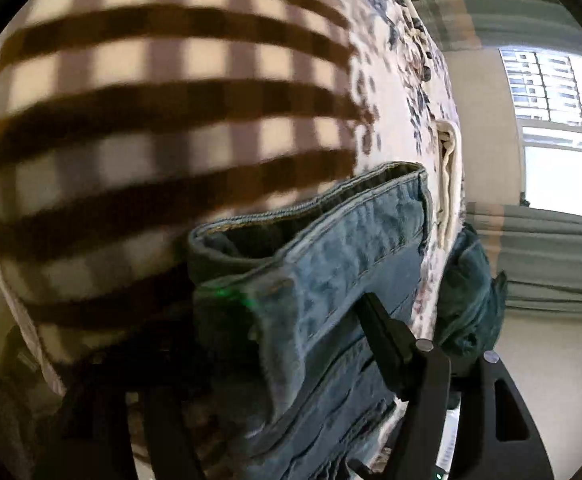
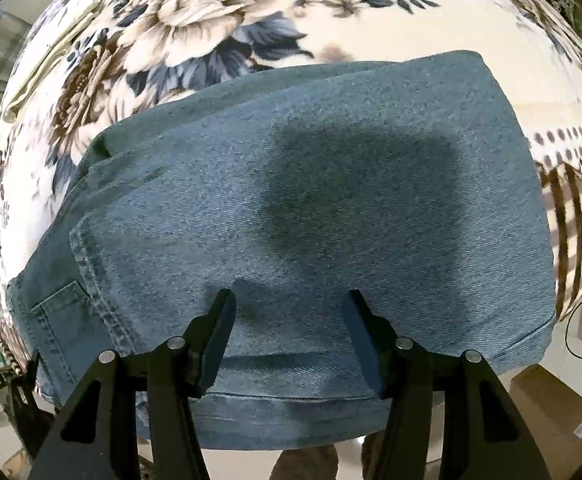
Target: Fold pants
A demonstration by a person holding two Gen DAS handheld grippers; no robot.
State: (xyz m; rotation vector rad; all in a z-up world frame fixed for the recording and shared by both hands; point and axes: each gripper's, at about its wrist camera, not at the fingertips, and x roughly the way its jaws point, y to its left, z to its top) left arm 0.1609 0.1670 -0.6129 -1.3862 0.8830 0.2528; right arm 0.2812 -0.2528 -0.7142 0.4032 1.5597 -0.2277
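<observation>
On the floral blanket (image 2: 211, 40) lie pants (image 2: 311, 200); both claws open, empty.

No legible text, label or brand anywhere in either view.

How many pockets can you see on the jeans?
1. A patch pocket sits at the lower left of the jeans in the right wrist view, beside the folded-over leg. More pockets may be hidden under the folds.
</observation>
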